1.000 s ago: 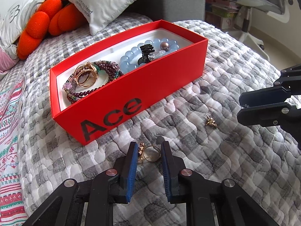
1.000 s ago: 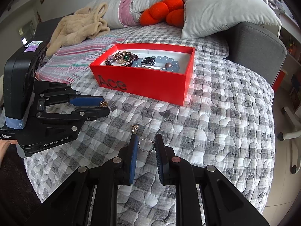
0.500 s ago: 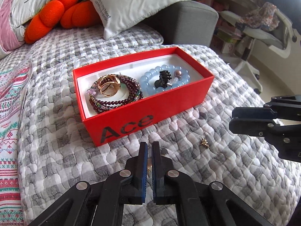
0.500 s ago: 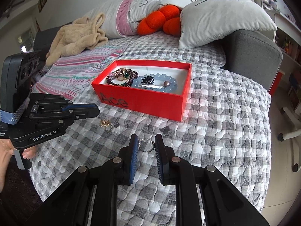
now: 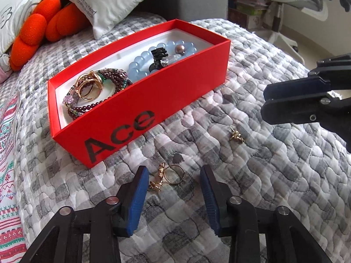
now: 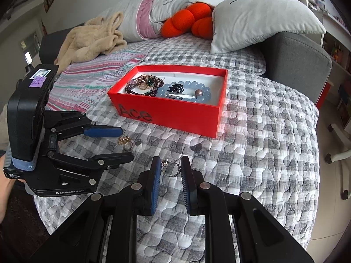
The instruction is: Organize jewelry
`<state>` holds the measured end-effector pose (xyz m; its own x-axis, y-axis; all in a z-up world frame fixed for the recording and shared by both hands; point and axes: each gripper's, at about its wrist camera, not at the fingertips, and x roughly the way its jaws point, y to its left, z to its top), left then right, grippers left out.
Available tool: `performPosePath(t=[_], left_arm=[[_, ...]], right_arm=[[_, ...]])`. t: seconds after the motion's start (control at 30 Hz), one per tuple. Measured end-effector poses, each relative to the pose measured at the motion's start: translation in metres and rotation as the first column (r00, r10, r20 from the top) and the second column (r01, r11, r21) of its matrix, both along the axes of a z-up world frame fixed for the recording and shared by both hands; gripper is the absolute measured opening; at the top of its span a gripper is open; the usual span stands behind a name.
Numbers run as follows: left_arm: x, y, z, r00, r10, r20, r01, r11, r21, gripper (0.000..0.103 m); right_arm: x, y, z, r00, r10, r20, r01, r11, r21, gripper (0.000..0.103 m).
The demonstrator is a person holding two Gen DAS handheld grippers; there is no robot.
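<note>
A red "Ace" box (image 5: 136,109) (image 6: 175,114) sits on the quilt and holds beaded bracelets, gold rings (image 5: 88,86), a blue bead bracelet (image 5: 140,63) and a black clip. My left gripper (image 5: 173,175) (image 6: 109,143) is open, its fingers either side of a gold ring with ornament (image 5: 169,175) (image 6: 126,142) lying on the quilt. A small gold earring (image 5: 235,134) lies to its right. My right gripper (image 6: 170,167) (image 5: 296,100) has its pads against a thin ring with a charm (image 6: 172,167); whether it rests on the quilt is unclear.
A grey checked quilt (image 6: 263,153) covers the bed. Orange cushions (image 6: 188,19), a white pillow (image 6: 258,15), a beige blanket (image 6: 87,39) and a striped cover lie at the back. A grey headboard corner (image 6: 296,52) and a desk chair (image 5: 285,11) stand to the right.
My left gripper shut above the gold ring half a second ago, then opened wide and dropped back around it; the ring still lies on the quilt. My right gripper keeps its hold.
</note>
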<state>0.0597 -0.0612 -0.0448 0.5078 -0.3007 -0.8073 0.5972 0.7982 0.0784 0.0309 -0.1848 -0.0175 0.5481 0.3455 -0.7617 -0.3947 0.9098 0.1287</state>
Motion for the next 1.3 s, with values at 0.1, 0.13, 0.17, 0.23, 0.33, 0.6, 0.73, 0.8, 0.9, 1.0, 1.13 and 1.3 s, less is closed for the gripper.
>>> performPosePath(t=[0.1, 0.13, 0.17, 0.23, 0.33, 0.6, 0.73, 0.8, 0.9, 1.0, 1.13, 1.3], left_arm=[[-0.001, -0.005, -0.001, 1.000, -0.009, 0.006, 0.009, 1.000, 0.009, 0.028], [-0.001, -0.005, -0.001, 1.000, -0.007, 0.003, 0.007, 1.000, 0.008, 0.024], [0.000, -0.006, -0.002, 1.000, -0.003, 0.003, 0.003, 1.000, 0.008, 0.022], [0.001, -0.006, -0.002, 1.000, 0.001, 0.000, -0.001, 1.000, 0.005, 0.019], [0.003, -0.005, -0.001, 1.000, 0.021, -0.008, -0.021, 1.000, -0.013, 0.019], [0.004, 0.009, 0.018, 0.997, 0.073, -0.001, -0.073, 0.992, -0.105, 0.018], [0.006, 0.021, 0.032, 0.993, 0.115, 0.017, -0.111, 0.981, -0.161, 0.018], [0.007, 0.027, 0.039, 0.989, 0.146, 0.031, -0.138, 0.973, -0.187, 0.018], [0.013, 0.036, 0.047, 0.980, 0.196, 0.044, -0.181, 0.956, -0.232, 0.018], [0.020, 0.042, 0.050, 0.969, 0.243, 0.048, -0.223, 0.939, -0.261, 0.018], [0.031, 0.042, 0.050, 0.957, 0.286, 0.055, -0.260, 0.923, -0.282, 0.018], [0.047, 0.037, 0.042, 0.950, 0.309, 0.042, -0.284, 0.914, -0.289, 0.019]], right_arm=[[0.000, -0.002, 0.001, 1.000, -0.002, 0.001, 0.002, 1.000, 0.002, 0.020], [0.000, -0.002, 0.001, 1.000, -0.003, 0.001, 0.003, 1.000, 0.004, 0.020], [0.001, -0.002, 0.002, 1.000, -0.004, 0.001, 0.004, 1.000, 0.007, 0.020], [0.001, -0.003, 0.003, 1.000, -0.006, 0.003, 0.006, 1.000, 0.011, 0.020], [0.003, -0.004, 0.005, 1.000, -0.014, 0.005, 0.013, 1.000, 0.020, 0.020], [0.010, -0.011, 0.015, 0.998, -0.052, 0.016, 0.052, 0.997, 0.053, 0.020], [0.015, -0.011, 0.023, 0.997, -0.069, 0.030, 0.066, 0.995, 0.077, 0.020], [0.019, -0.011, 0.027, 0.996, -0.078, 0.034, 0.074, 0.993, 0.093, 0.020], [0.029, -0.009, 0.031, 0.995, -0.087, 0.039, 0.082, 0.990, 0.118, 0.020], [0.037, -0.007, 0.035, 0.994, -0.101, 0.044, 0.094, 0.985, 0.142, 0.020], [0.048, -0.003, 0.036, 0.993, -0.112, 0.041, 0.104, 0.980, 0.167, 0.020], [0.059, -0.002, 0.034, 0.991, -0.127, 0.030, 0.119, 0.975, 0.189, 0.020]])
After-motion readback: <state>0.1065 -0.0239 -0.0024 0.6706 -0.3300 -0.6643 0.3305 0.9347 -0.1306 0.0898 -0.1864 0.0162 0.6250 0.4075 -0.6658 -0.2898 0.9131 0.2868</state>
